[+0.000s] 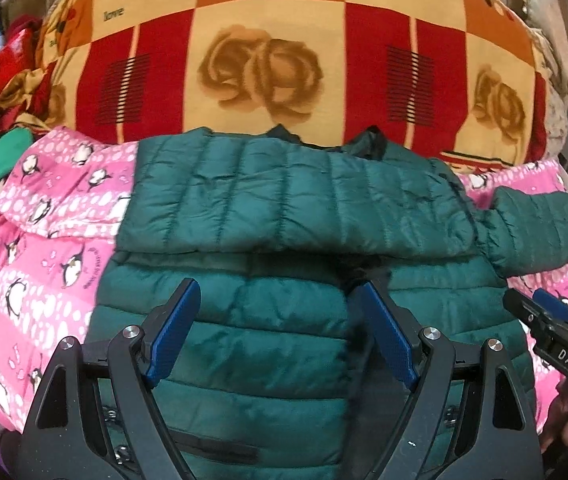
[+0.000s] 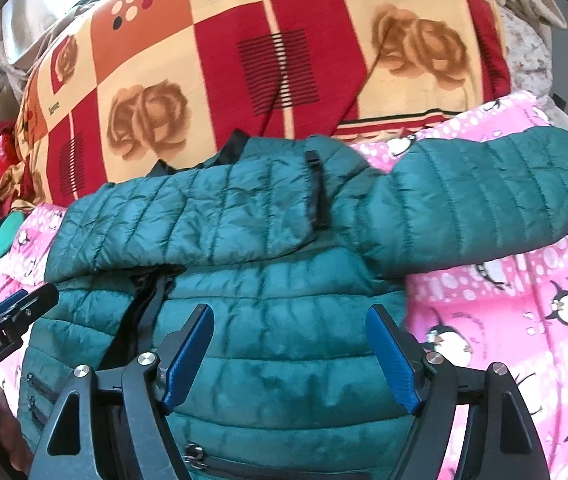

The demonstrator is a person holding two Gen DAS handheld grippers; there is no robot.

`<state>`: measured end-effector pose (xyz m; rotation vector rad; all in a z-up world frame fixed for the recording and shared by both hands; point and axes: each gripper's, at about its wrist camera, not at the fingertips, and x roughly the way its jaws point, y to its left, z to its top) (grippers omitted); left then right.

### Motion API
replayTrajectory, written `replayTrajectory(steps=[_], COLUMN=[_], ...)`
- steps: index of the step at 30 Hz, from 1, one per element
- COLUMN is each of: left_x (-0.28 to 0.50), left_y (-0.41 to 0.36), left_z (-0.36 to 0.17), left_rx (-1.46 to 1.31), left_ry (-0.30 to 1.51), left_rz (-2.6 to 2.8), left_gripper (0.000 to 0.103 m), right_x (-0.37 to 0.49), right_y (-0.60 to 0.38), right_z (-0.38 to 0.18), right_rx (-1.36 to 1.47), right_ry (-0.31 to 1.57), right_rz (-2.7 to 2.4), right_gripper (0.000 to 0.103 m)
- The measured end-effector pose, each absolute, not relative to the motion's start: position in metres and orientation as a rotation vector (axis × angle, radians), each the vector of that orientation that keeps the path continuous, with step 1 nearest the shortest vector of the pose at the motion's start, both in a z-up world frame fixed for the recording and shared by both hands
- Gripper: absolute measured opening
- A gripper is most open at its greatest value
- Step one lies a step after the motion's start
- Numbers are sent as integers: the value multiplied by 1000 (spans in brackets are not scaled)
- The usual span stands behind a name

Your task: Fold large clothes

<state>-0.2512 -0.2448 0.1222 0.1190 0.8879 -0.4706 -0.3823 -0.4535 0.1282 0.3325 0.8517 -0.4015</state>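
A dark green quilted puffer jacket [image 1: 284, 216] is lying front-up on a pink penguin-print blanket [image 1: 36, 264], its collar toward the far edge where a red, orange and cream rose-patterned blanket [image 1: 268, 60] is rising. One sleeve is lying folded across the chest. The left gripper [image 1: 280, 320] is hovering over the jacket's lower body, fingers spread, nothing between them; the right gripper [image 2: 289, 344] is likewise hanging spread and empty. Only the right wrist view is showing the other sleeve [image 2: 483, 200] reaching fully toward the blanket's right edge, with open pink cloth below it; only the left wrist view is showing bare pink blanket left of the jacket.
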Motion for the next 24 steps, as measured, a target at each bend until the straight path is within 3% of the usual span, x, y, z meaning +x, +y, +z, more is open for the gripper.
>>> replayTrajectory(steps=[24], left_x=[-236], left_y=[-295], left_z=[138], left_rx=[121], left_ry=[874], left_rz=[-478], left_gripper=[83], right_x=[-436], right_y=[-587], right_z=[132], right_rx=[410], right_ry=[807], right_rz=[-647], right_gripper=[77])
